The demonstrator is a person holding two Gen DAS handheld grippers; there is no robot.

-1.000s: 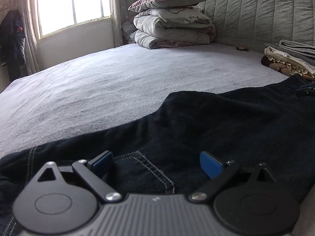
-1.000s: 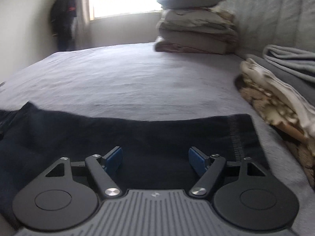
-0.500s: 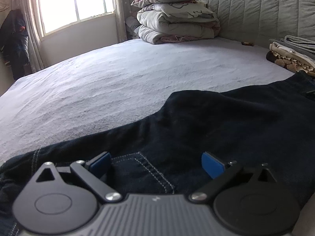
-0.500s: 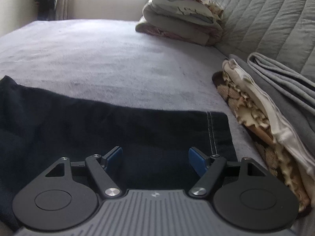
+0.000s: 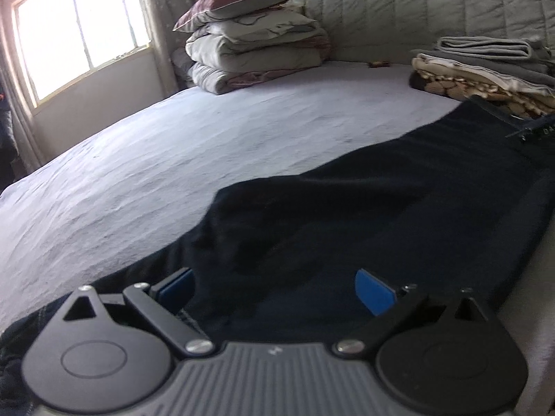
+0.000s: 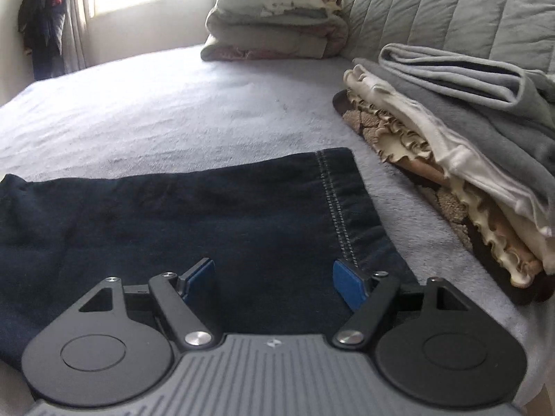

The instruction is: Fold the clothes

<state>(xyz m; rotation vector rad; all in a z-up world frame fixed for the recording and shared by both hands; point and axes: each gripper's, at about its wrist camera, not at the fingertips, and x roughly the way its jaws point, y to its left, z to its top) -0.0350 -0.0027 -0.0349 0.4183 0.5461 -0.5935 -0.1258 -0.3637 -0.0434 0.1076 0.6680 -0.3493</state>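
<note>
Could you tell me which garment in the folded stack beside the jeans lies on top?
The light grey folded garment tops the stack; the cream ruffled piece and brown patterned one lie beneath it.

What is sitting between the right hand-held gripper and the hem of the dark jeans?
Nothing visible. The right hand-held gripper is open directly over the dark jeans, hem stitching beside its right finger; the folded clothes stack lies off to the right.

Stacked pillows (image 5: 249, 45) by a window (image 5: 79, 31), quilted headboard (image 6: 451, 10).
</note>
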